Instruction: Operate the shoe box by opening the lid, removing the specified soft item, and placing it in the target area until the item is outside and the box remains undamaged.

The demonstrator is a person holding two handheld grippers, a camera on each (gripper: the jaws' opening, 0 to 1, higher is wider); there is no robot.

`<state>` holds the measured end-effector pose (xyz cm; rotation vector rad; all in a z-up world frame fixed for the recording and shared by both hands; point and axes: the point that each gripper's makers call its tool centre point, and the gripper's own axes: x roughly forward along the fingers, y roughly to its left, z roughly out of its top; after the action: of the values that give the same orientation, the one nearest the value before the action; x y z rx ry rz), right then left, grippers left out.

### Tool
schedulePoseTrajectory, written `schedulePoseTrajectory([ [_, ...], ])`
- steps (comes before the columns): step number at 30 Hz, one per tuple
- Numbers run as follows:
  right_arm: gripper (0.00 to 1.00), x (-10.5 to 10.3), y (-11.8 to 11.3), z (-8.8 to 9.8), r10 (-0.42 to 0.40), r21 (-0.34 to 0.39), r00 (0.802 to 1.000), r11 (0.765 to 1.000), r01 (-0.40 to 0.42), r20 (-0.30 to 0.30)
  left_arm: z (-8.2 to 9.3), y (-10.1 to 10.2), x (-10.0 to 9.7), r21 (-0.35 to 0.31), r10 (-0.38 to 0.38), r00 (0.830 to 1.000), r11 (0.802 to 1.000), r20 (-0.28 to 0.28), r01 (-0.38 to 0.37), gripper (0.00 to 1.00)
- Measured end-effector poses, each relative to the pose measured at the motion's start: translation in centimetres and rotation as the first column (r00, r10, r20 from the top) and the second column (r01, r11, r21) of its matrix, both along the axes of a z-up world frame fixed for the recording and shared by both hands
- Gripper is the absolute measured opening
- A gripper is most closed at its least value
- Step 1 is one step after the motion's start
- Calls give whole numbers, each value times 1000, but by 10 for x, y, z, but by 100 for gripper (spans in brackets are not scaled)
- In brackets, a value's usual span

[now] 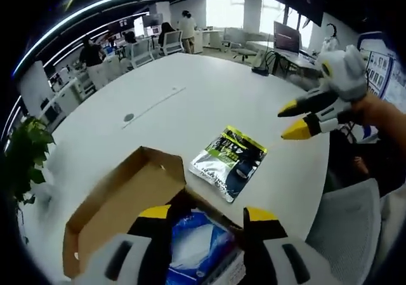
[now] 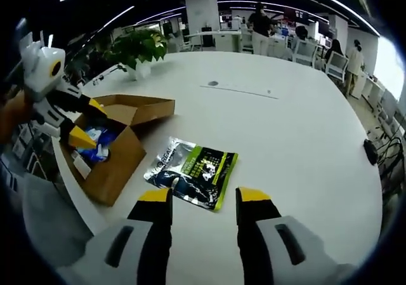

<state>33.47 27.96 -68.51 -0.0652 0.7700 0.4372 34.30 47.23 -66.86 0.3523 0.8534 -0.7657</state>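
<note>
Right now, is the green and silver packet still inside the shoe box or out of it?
Out. The packet lies flat on the white table, beside the open cardboard box, apart from both grippers.

A large white table (image 2: 298, 132) carries an open cardboard shoe box (image 2: 120, 152) at its near edge. At the box's 3 o'clock in the right gripper view, just beside it, a green-and-silver packet (image 2: 193, 171) lies flat.

Both grippers (image 1: 208, 216) (image 2: 197, 197) have grey-white bodies and black jaws tipped yellow.
</note>
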Motion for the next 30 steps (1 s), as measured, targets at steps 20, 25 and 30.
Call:
schedulePoseTrajectory([
  [20,48,-10,44,23,62,44,998,997,-62,7,15,61,-20,-112,102,994,989,31,-98,61],
  [25,51,-9,63,30,95,69,995,993,-96,23,19,79,-25,-126,130,991,984,43,-124,66],
  [30,51,-11,83,33,133,87,991,987,-135,25,22,95,-29,-141,152,987,980,56,-143,69],
])
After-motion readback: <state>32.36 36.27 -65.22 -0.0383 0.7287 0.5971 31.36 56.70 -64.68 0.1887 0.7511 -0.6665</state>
